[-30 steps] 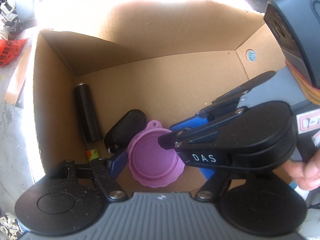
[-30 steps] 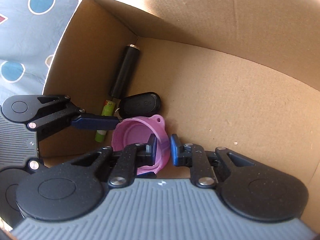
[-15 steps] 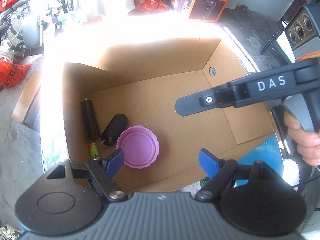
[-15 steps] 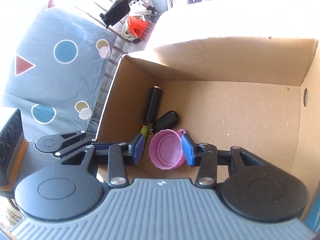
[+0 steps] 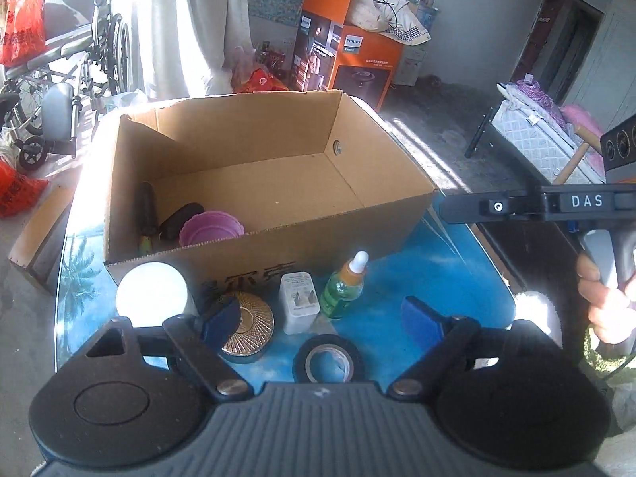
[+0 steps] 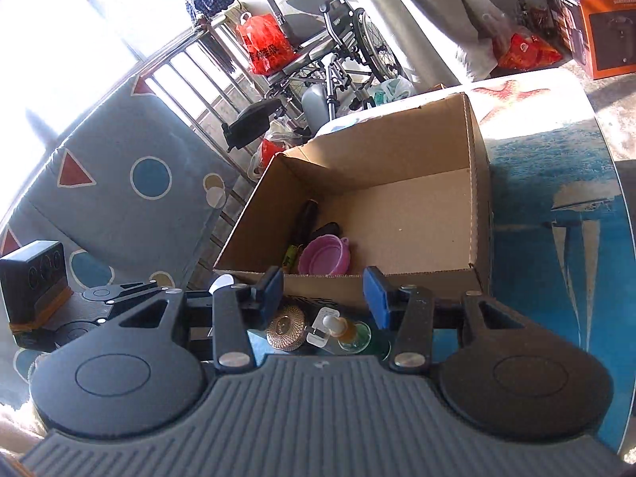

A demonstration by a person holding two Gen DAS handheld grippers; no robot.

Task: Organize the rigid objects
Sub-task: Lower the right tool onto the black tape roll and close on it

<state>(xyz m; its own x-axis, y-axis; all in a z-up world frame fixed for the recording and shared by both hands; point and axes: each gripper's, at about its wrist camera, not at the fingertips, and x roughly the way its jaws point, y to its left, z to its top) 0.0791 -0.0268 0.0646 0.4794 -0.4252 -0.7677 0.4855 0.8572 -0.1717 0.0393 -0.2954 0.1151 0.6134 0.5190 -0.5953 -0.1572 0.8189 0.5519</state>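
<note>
An open cardboard box (image 5: 278,254) (image 6: 479,214) stands on the blue table. In its near left corner lie a pink cup (image 5: 210,227) (image 6: 324,256), a black key fob (image 5: 179,218), a black cylinder (image 5: 145,208) and a small green tube (image 5: 145,243). In front of the box sit a gold disc (image 5: 250,324) (image 6: 287,326), a white adapter (image 5: 298,302), a green dropper bottle (image 5: 342,286) (image 6: 345,330), black tape (image 5: 328,361) and a white round object (image 5: 152,293). My left gripper (image 5: 322,320) hangs over these items, jaws opening, nothing between them. My right gripper (image 6: 324,292) hovers before the box, jaws opening and empty.
The right gripper's body, marked DAS, (image 5: 556,202) reaches in from the right with a hand (image 5: 608,298) on its grip. A wheelchair (image 6: 338,39), red bags (image 6: 264,41), an orange carton (image 5: 349,59) and a patterned mat (image 6: 119,183) surround the table.
The right gripper let go of the pink cup in the box. Both grippers then drew back and rose out of the box, which now shows whole with the loose items before it.
</note>
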